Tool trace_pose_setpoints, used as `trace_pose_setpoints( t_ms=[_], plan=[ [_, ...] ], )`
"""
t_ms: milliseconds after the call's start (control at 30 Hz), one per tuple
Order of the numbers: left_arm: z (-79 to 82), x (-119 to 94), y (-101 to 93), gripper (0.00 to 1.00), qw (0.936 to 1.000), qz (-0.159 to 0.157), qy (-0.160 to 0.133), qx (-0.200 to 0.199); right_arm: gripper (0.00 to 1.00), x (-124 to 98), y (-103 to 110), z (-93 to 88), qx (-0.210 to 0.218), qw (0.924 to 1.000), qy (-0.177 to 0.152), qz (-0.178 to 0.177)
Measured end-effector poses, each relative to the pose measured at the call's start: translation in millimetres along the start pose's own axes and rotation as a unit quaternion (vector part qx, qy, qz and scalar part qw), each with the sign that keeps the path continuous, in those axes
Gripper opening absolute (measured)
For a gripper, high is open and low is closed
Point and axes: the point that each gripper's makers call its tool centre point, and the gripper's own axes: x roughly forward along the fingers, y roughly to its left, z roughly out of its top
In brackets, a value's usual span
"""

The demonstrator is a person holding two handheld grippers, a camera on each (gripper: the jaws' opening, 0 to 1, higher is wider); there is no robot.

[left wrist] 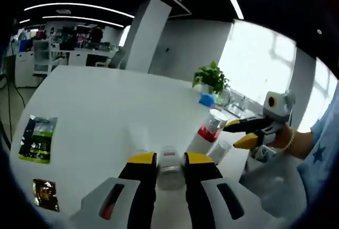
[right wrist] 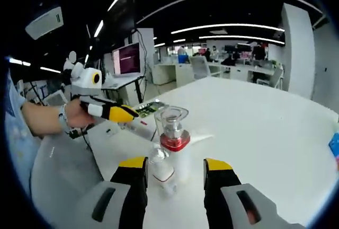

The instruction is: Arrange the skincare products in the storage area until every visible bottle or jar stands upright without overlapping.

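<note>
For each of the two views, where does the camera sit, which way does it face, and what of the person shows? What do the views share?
Left gripper view: rides the left tongs, looking across the white table toward a potted plant and window; its jaws flank a small clear bottle; the right tongs, a hand and a sleeve enter from the right.
Right gripper view: rides the right tongs, facing the office; the left tongs and a forearm enter from the left.
Shared: the red-collared bottle, the table.

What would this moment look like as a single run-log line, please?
left gripper: shut on small clear bottle | right gripper: open, around red-collared bottle | white table
</note>
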Motion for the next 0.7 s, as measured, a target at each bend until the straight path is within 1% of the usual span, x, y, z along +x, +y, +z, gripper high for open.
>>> trace_pose_setpoints(
  t_ms=[33, 67, 100, 133, 167, 200, 267, 300, 333, 400, 433, 467, 500, 533, 567, 633, 667, 700],
  plan=[
    [3.6, -1.4, -1.8, 0.15, 0.9999, -0.003, -0.009, -0.004, 0.36, -5.2, -1.4, 12.1, -0.006, 0.9995, -0.028, -0.013],
    [10.5, -3.5, -6.2, 0.15, 0.9993, -0.014, -0.029, -0.018, 0.35, -8.6, 1.5, 20.2, -0.005, 0.9989, -0.044, -0.012],
    [14.1, -5.6, -8.1, 0.15, 0.9987, -0.019, -0.039, -0.026, 0.34, -13.1, 9.5, 31.7, 0.012, 0.9978, -0.065, -0.001],
    [19.6, -8.9, -10.8, 0.15, 0.9980, -0.025, -0.052, -0.027, 0.34, -15.2, 16.3, 38.5, 0.023, 0.9967, -0.076, 0.013],
    [22.2, -11.2, -11.8, 0.15, 0.9977, -0.025, -0.057, -0.026, 0.33, -16.8, 28.1, 47.0, 0.042, 0.9947, -0.087, 0.036],
    [26.8, -13.0, -12.5, 0.15, 0.9969, -0.025, -0.068, -0.030, 0.31, -17.0, 34.5, 49.9, 0.049, 0.9938, -0.087, 0.048],
    [36.1, -18.7, -15.5, 0.15, 0.9941, -0.035, -0.092, -0.046, 0.27, -16.6, 43.7, 53.1, 0.057, 0.9928, -0.085, 0.063],
    [42.3, -22.8, -15.9, 0.15, 0.9918, -0.039, -0.108, -0.055, 0.25, -13.2, 60.2, 55.7, 0.069, 0.9899, -0.084, 0.091],
    [45.0, -25.6, -16.4, 0.15, 0.9909, -0.041, -0.115, -0.057, 0.25, -10.9, 70.4, 53.7, 0.071, 0.9885, -0.074, 0.112],
    [52.0, -32.9, -19.6, 0.15, 0.9871, -0.049, -0.136, -0.069, 0.29, -2.1, 90.0, 47.6, 0.085, 0.9843, -0.053, 0.146],
    [55.8, -36.8, -23.9, 0.15, 0.9844, -0.060, -0.147, -0.076, 0.31, 2.3, 94.8, 44.6, 0.087, 0.9832, -0.045, 0.154],
    [57.4, -39.1, -26.2, 0.15, 0.9831, -0.063, -0.151, -0.082, 0.31, 8.3, 100.3, 42.6, 0.096, 0.9813, -0.040, 0.162],
    [59.9, -41.3, -28.7, 0.15, 0.9819, -0.067, -0.157, -0.082, 0.31, 11.6, 103.7, 42.2, 0.101, 0.9800, -0.038, 0.167],
    [62.1, -43.5, -32.0, 0.15, 0.9808, -0.072, -0.163, -0.080, 0.32, 16.1, 109.3, 43.5, 0.120, 0.9756, -0.037, 0.180],
    [63.6, -45.7, -36.1, 0.15, 0.9800, -0.077, -0.165, -0.079, 0.34, 18.3, 111.2, 44.4, 0.129, 0.9733, -0.035, 0.187],
    [65.1, -49.0, -44.4, 0.15, 0.9780, -0.090, -0.171, -0.079, 0.40, 22.2, 108.8, 54.2, 0.158, 0.9671, -0.052, 0.193],
    [65.0, -50.1, -47.6, 0.15, 0.9774, -0.096, -0.171, -0.079, 0.41, 22.8, 107.4, 57.6, 0.169, 0.9646, -0.057, 0.195],
    [64.6, -51.2, -52.1, 0.16, 0.9767, -0.105, -0.171, -0.075, 0.41, 21.6, 104.6, 64.9, 0.185, 0.9602, -0.072, 0.197]
  ],
)
